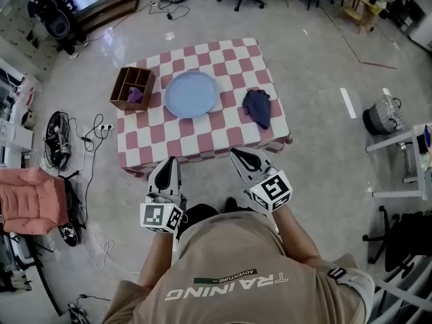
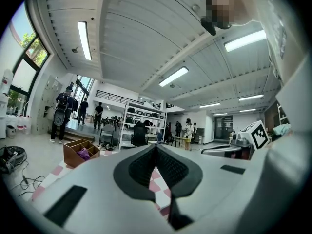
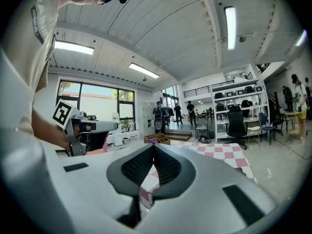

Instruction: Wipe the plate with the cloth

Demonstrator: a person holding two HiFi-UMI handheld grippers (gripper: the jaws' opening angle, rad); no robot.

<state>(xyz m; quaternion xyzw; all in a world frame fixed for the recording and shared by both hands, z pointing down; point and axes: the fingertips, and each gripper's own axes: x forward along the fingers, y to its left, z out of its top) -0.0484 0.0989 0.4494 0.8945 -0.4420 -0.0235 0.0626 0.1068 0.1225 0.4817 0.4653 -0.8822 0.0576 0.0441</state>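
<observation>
On the shiny grey floor ahead of the person stands a low table (image 1: 202, 144) covered in a red-and-white checked cover. Toward its far side, about midway across, lies the round pale-blue plate (image 1: 192, 94), flat and bare. Just beside the plate's left, at the table's left edge, sits an open wooden box (image 1: 133, 88) with dividers; one compartment holds a small purple thing (image 1: 135, 95). To the plate's right, apart from it and close to the table's right edge, the dark-blue cloth (image 1: 258, 106) lies crumpled.

Both tools hover at the table's near edge, pointing across it. The left gripper (image 1: 168, 160) has its jaws pressed together at the tips with nothing between them, as its own view confirms (image 2: 156, 148); the plate is ahead of it and a little to the right, well apart. The right gripper (image 1: 237, 153) is likewise fully closed and empty (image 3: 153, 147). The cloth lies ahead of it and slightly to the right, well apart and untouched; the plate is ahead and to its left.
</observation>
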